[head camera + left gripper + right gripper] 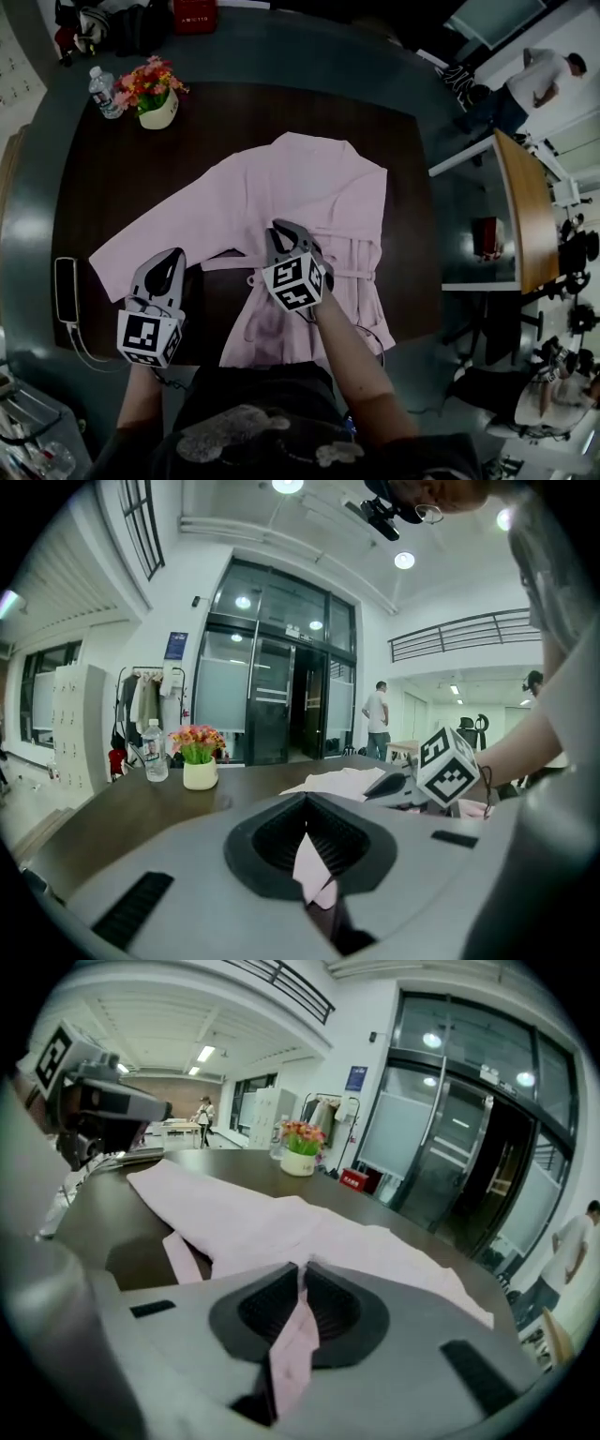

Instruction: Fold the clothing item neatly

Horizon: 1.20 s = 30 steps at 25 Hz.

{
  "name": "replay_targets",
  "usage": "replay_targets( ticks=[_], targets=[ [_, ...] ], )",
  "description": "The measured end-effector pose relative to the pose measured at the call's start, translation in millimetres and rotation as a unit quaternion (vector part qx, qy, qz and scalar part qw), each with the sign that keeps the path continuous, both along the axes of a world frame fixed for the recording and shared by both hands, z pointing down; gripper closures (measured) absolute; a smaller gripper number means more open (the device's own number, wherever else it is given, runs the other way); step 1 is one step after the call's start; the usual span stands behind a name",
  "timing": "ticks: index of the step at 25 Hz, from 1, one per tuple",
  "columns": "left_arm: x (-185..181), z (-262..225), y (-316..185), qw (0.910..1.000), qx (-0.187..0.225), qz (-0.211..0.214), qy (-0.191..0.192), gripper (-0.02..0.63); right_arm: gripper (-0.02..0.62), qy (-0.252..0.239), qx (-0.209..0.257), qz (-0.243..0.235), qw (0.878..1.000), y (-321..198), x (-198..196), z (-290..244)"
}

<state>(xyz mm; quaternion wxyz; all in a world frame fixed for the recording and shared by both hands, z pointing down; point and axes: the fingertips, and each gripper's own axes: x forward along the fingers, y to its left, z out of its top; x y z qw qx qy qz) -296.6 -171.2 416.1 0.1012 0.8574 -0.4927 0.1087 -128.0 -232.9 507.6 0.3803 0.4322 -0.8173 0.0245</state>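
Note:
A pink robe-like garment (309,202) lies spread on the dark table (112,178), one sleeve (131,244) reaching left and a belt (225,263) across its middle. My left gripper (174,259) sits at the sleeve's lower edge. In the left gripper view its jaws are shut on a pinch of pink cloth (310,863). My right gripper (280,231) is over the garment's middle, near the belt. Its jaws are shut on a strip of the pink cloth (294,1333), and the rest of the garment (281,1218) stretches ahead. Each gripper shows in the other's view: right gripper (427,778), left gripper (98,1101).
A flower pot (156,92) and a water bottle (101,92) stand at the table's far left corner. A dark flat device (66,289) with a cable lies at the left edge. A person (527,86) stands far right, beside a wooden table (530,211).

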Motion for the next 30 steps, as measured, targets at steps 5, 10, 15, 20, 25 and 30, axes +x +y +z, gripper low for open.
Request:
replay_targets(
  ticks=[5,10,15,20,25,30],
  targets=[
    [-2,6,-5,0.9999,-0.009,0.007,0.001,0.597,0.5,-0.027,-0.042,-0.044,0.998,19,-18,16],
    [5,3,-8,1.0,-0.005,-0.002,-0.003,0.597,0.436,-0.041,-0.042,-0.061,0.996,35,-5,5],
    [14,2,-3,0.9999,-0.011,-0.008,-0.01,0.597,0.434,-0.016,-0.013,-0.108,0.994,45,-1,-1],
    [20,-2,-2,0.9997,-0.01,-0.018,-0.012,0.597,0.434,-0.046,-0.001,-0.077,0.996,40,14,-11],
    [28,-4,3,0.9994,-0.009,-0.022,-0.028,0.597,0.434,-0.071,-0.052,0.009,0.996,23,75,8],
    [22,-3,7,0.998,-0.015,-0.045,-0.042,0.597,0.436,-0.137,-0.16,0.025,0.977,11,70,33]
  ],
)
